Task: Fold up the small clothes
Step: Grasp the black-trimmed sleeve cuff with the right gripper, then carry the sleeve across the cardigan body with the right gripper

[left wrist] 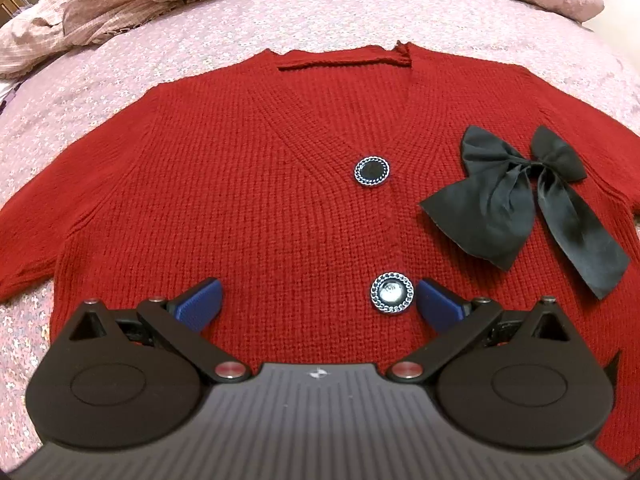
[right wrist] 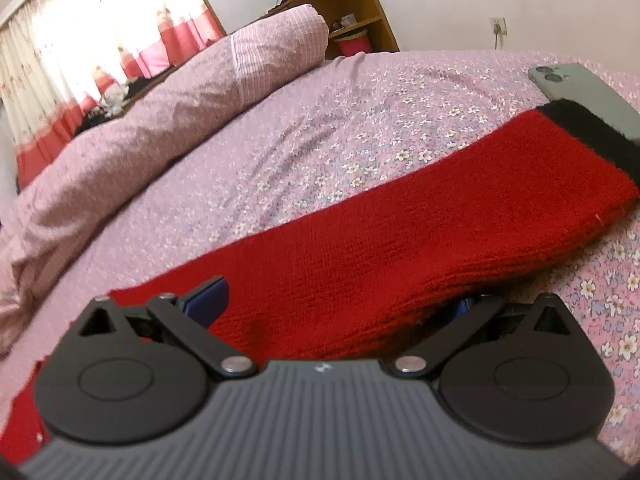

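Left wrist: open L gripper (left wrist: 318,300) over red cardigan (left wrist: 240,168), flat.

left tongs (left wrist: 318,304) — fingers spread wide, empty | right tongs (right wrist: 336,300) — fingers apart, one hidden

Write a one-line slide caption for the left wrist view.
Open left gripper hovers over a red knit cardigan with black bow, spread flat on a floral bedspread.

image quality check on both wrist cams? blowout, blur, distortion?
Left wrist: evenly lit, sharp on the red cardigan and black bow; strong fisheye bowing at the edges. Right wrist: window curtains blown out, the sleeve soft up close, bedspread horizon curved.
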The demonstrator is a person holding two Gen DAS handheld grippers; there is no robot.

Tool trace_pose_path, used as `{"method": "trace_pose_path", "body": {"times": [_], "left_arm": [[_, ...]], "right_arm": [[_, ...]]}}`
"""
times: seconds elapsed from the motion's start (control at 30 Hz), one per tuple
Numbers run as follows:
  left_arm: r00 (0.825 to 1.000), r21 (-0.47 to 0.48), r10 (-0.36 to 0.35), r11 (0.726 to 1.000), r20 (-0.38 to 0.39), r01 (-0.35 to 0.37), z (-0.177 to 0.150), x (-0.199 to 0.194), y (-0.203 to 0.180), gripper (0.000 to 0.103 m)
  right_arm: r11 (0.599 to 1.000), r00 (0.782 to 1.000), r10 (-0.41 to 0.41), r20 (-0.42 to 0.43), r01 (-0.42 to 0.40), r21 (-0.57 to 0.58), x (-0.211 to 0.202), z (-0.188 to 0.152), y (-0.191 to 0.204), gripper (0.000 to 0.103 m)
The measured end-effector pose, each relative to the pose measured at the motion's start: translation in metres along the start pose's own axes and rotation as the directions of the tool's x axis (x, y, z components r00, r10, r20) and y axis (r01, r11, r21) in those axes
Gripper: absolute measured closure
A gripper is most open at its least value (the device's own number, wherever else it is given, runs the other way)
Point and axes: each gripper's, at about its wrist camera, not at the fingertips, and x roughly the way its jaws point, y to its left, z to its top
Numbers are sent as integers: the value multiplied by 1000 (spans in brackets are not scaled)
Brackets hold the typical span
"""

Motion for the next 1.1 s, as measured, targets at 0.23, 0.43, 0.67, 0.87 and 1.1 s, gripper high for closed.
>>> {"method": "trace_pose_path", "body": {"times": [0.23, 0.43, 0.67, 0.87, 1.1], "left_arm": [[1000, 4, -6, 1000, -5, 6, 0, 0, 1, 0], [1000, 12, -18, 1000, -14, 18, 3, -2, 3, 0], [1000, 37, -9, 999, 10, 8, 4, -15, 9, 0], [999, 54, 2, 999, 34, -4, 5, -27, 13, 0], [999, 43, 23, 999, 36, -25, 3, -32, 19, 0]], "right_arm": [[980, 997, 78, -3, -76, 185, -15, 8, -26, 1], [971, 999, 41, -27, -33, 237, -15, 21, -34, 24], [986, 1000, 17, 11, -18, 165, -24, 36, -24, 77], [995, 996, 62, 58, -66, 72, -36, 46, -1, 87], [980, 976, 197, 94, -197, -12, -57, 49, 34, 89]]}}
